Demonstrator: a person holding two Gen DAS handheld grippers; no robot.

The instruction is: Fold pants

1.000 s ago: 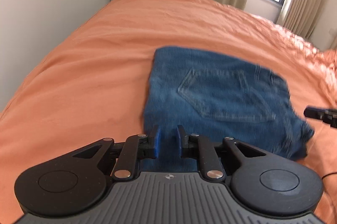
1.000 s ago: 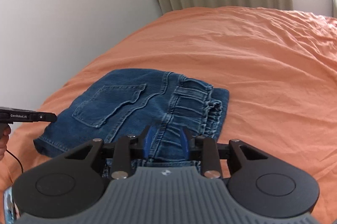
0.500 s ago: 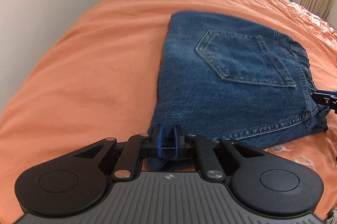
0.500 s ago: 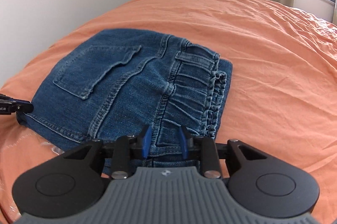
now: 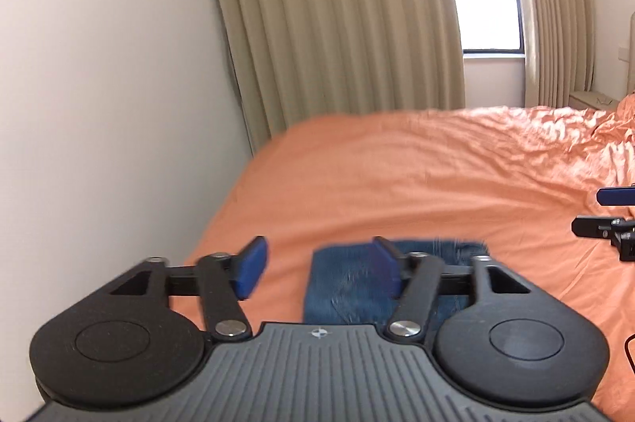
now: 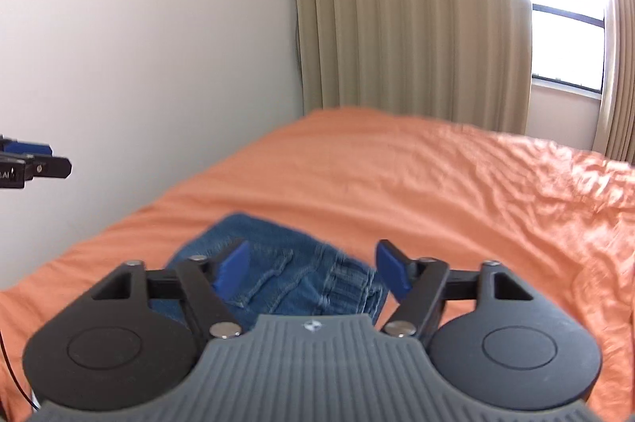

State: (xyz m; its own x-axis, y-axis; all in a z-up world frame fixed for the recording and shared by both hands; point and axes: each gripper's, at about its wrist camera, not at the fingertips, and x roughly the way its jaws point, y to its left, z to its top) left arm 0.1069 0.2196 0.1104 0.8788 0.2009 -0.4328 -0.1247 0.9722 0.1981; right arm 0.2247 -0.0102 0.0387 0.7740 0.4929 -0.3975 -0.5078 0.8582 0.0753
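The folded blue denim pants point(image 5: 349, 283) lie flat on the orange bed point(image 5: 416, 184), low in both views and partly hidden behind the gripper bodies. In the right wrist view the pants point(image 6: 285, 271) show a back pocket and the gathered waistband. My left gripper point(image 5: 319, 269) is open and empty, raised above the pants' near edge. My right gripper point(image 6: 313, 269) is open and empty, raised above the waistband side. The right gripper also shows at the right edge of the left wrist view point(image 5: 611, 215); the left gripper shows at the left edge of the right wrist view point(image 6: 31, 162).
A white wall point(image 5: 99, 104) runs along the bed's left side. Beige curtains point(image 5: 337, 25) and a bright window point(image 5: 486, 21) stand behind the bed. The bedsheet is wrinkled toward the right point(image 6: 535, 184).
Both grippers have let go of the pants and opened wide. Both have lifted and tilted up, so the pants now sit low in view and the wall and curtains fill the frame.
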